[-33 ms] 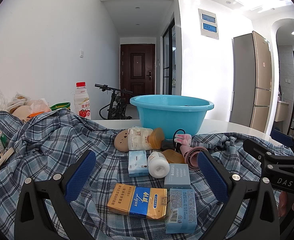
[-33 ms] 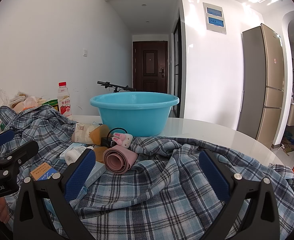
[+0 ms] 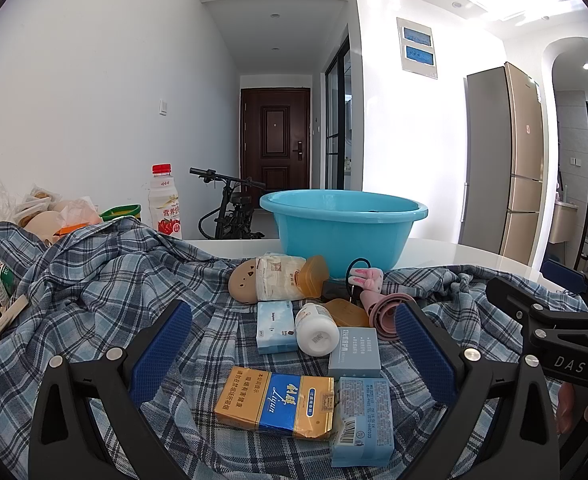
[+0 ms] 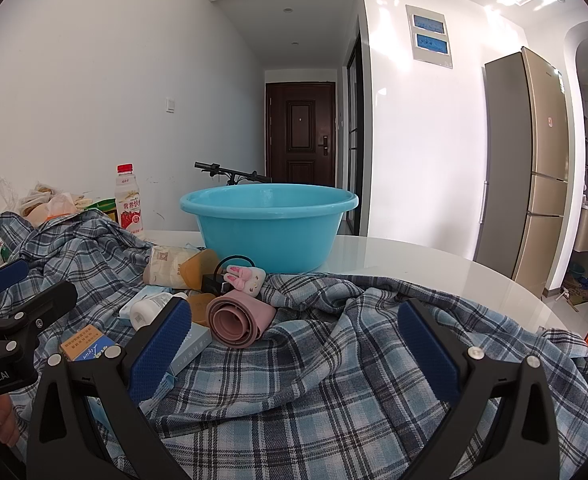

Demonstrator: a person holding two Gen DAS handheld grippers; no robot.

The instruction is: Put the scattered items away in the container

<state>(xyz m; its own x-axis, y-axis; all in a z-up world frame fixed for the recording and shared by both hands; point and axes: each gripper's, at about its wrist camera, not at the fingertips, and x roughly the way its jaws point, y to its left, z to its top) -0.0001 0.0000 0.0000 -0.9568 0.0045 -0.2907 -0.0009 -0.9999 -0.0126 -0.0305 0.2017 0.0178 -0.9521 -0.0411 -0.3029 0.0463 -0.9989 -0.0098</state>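
A blue plastic basin (image 3: 344, 232) (image 4: 269, 228) stands at the back of the table. Scattered items lie on a plaid shirt (image 3: 105, 280) (image 4: 334, 380) in front of it: a yellow and blue pack (image 3: 274, 402), pale blue boxes (image 3: 361, 420), a white bottle (image 3: 317, 330), a tan pouch (image 3: 277, 280), a pink roll (image 4: 239, 316) and a pink bunny charm (image 4: 245, 278). My left gripper (image 3: 291, 354) is open and empty above the boxes. My right gripper (image 4: 294, 350) is open and empty over bare shirt, right of the pink roll.
A red-capped drink bottle (image 3: 165, 204) and bags of clutter (image 3: 41, 216) stand at the back left. The white table (image 4: 434, 264) curves away to the right. A fridge (image 4: 530, 168) and a bicycle (image 3: 229, 208) stand beyond the table.
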